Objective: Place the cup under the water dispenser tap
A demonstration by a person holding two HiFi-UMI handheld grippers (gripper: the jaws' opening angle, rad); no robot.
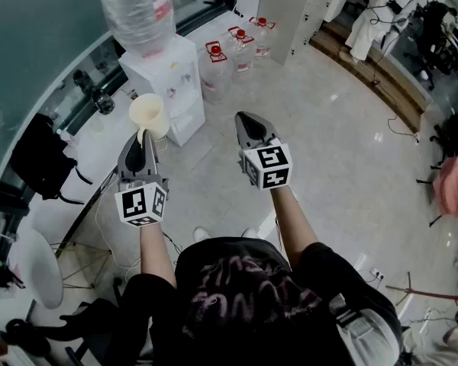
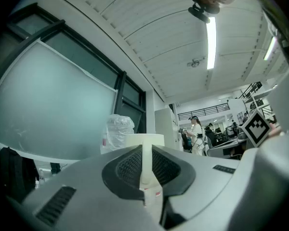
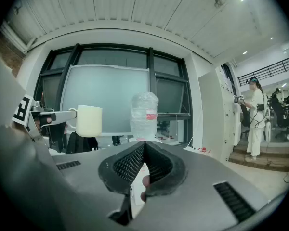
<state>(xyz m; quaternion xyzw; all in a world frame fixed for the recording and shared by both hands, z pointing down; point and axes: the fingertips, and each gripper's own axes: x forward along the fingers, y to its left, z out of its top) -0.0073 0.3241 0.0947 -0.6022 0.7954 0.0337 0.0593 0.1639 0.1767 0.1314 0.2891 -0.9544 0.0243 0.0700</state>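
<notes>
Pinching cup (image 1: 149, 114) by its handle (image 2: 147, 163): left tool (image 1: 142, 139) | right tool (image 1: 249, 124): jaws pressed together, empty

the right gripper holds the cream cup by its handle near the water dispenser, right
No: the left gripper holds the cream cup by its handle near the water dispenser, as the head view shows. The right gripper is shut and empty.

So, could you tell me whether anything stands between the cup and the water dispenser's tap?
Nothing visible does: the cup, held by its handle in the jaws of the left gripper, hangs in open air before the water dispenser.
</notes>
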